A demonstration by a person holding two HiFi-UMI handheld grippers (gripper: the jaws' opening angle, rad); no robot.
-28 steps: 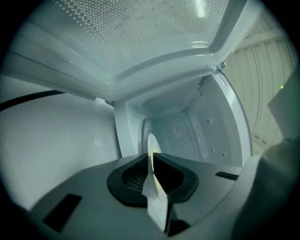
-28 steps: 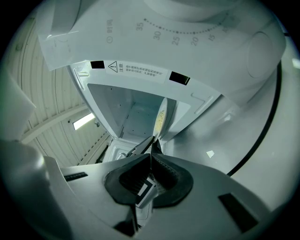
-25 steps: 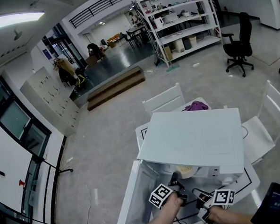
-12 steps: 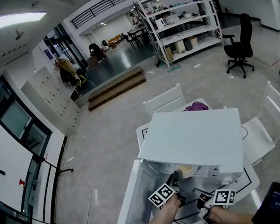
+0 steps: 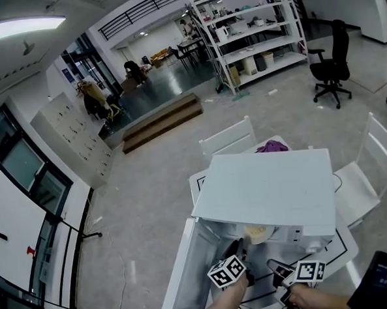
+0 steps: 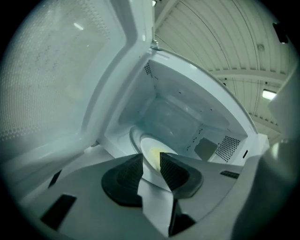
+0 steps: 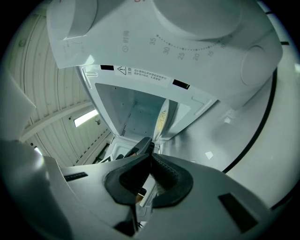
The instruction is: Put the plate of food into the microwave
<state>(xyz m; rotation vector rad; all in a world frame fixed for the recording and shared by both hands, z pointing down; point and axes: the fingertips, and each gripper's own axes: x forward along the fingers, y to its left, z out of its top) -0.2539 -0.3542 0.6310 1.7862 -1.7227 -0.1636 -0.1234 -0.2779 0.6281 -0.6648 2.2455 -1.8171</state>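
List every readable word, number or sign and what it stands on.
"35", "30", "25", "20": scale around the dial of the microwave.
Warning triangle: label above its opening; fine print too small to read.
Characters beside the clock symbol: too blurred.

I am running the rig in what looks like a large open-plan lab or office hall: white metal shelving [image 5: 251, 33] loaded with gear, a black swivel chair [image 5: 331, 60], pale lockers [image 5: 71, 135], a mezzanine railing [image 5: 142, 7], bare grey floor [image 5: 150, 192]
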